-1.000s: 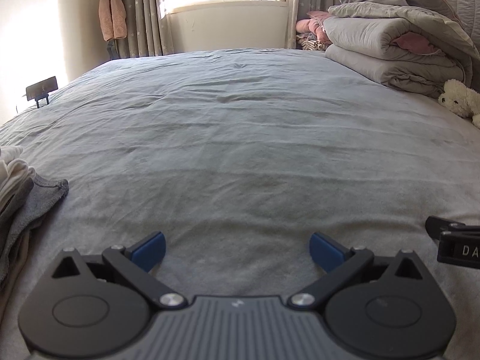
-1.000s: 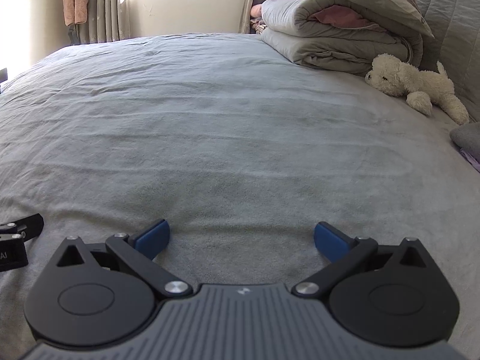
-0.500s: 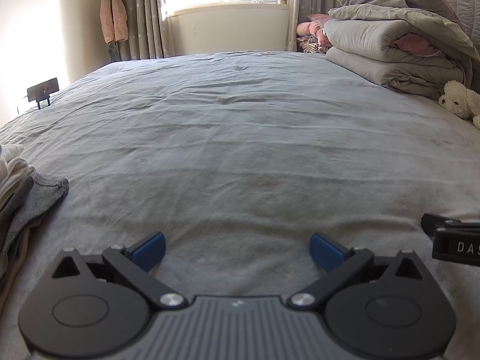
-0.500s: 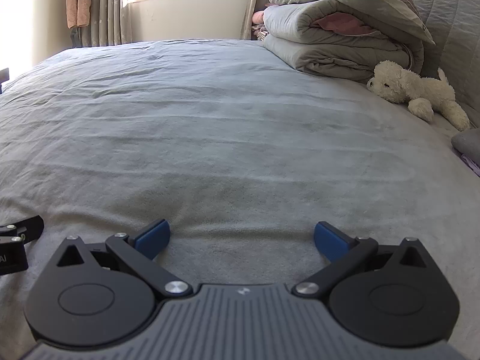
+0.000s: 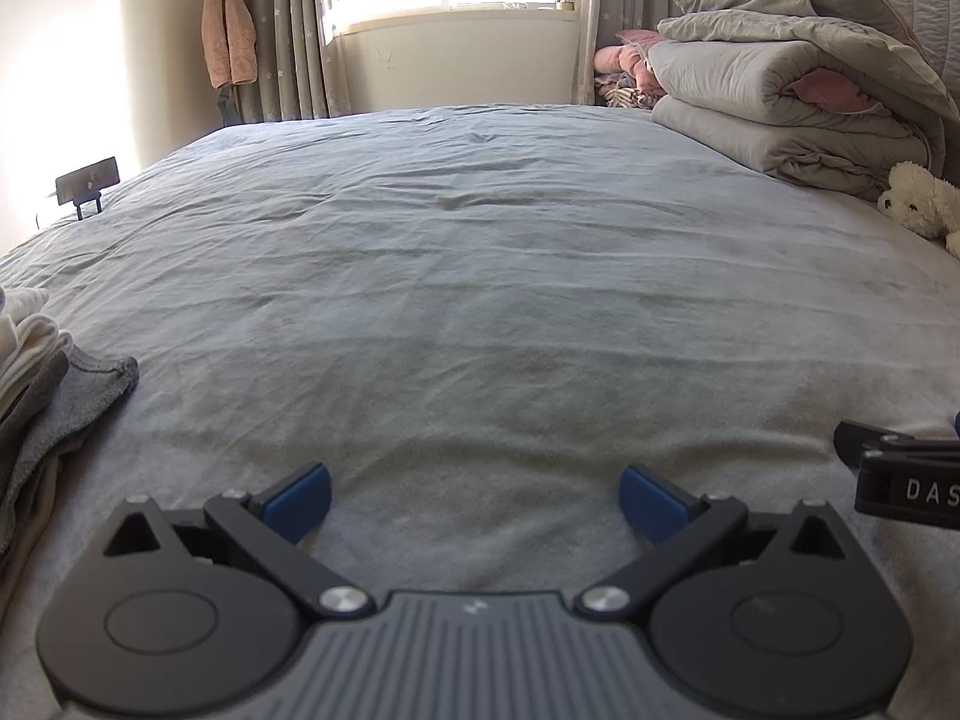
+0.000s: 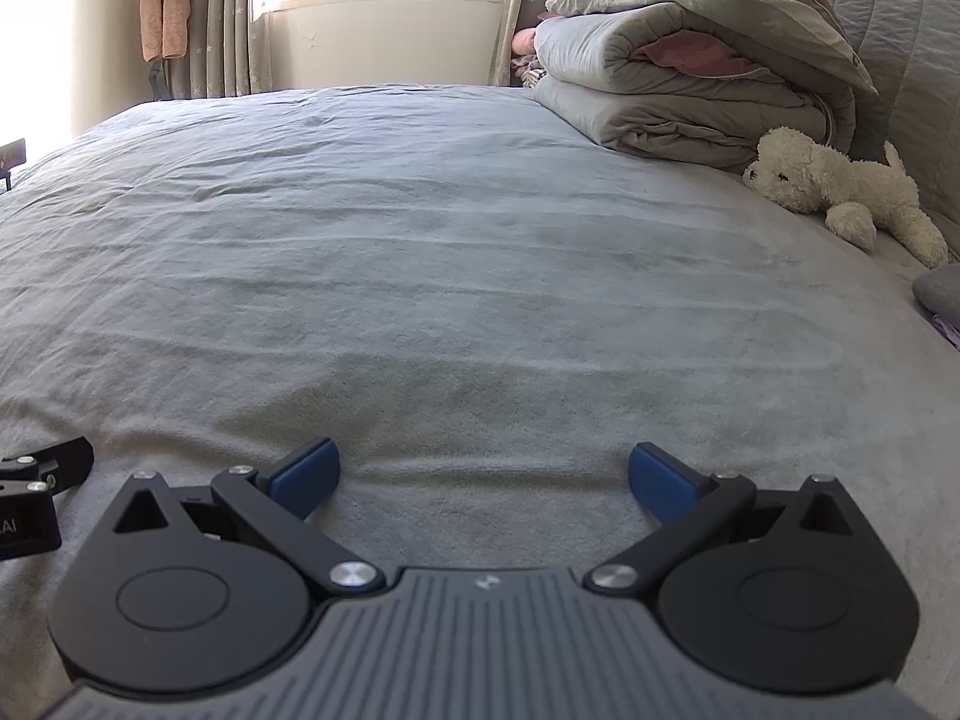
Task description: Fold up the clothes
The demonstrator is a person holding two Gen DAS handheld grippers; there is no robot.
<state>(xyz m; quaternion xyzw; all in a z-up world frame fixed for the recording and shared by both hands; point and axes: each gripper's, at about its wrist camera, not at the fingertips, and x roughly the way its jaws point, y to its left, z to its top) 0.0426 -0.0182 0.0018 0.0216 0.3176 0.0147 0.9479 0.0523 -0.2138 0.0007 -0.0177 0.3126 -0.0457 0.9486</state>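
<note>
1. My left tool (image 5: 474, 498) sits low over the near part of the bed (image 5: 480, 276), pointing straight toward the window wall. Its blue fingertips (image 5: 298, 501) are spread wide apart with only grey sheet between them: released, gripping nothing.

2. My right tool (image 6: 485, 483) is in the same pose, level and low over the sheet, fingers splayed wide, released and empty.

3. The two tools run side by side. The right tool shows as a black body at the right edge of the left view; the left tool shows at the left edge of the right view. Near each other, not touching.

4. The clothes (image 5: 42, 396) lie in a rumpled pile at the near left edge of the bed, just left of my left tool: pale cream pieces on top, a grey piece with a stitched hem spilling toward the centre. Nothing is touching them.

5. Open room: the whole middle of the bed ahead of both tools is flat sheet with shallow wrinkles.

6. Edges, right side: stacked folded quilts (image 6: 684, 78) fill the far right corner, a white plush dog (image 6: 840, 186) lies just in front of them, and a grey bundle (image 6: 939, 294) sits at the right edge of the bed.

7. Edges, left and far: a small dark device on a stand (image 5: 86, 180) stands beyond the left edge of the bed; curtains (image 5: 282, 30) and a hanging pink garment (image 5: 228, 36) back the far wall.
</note>
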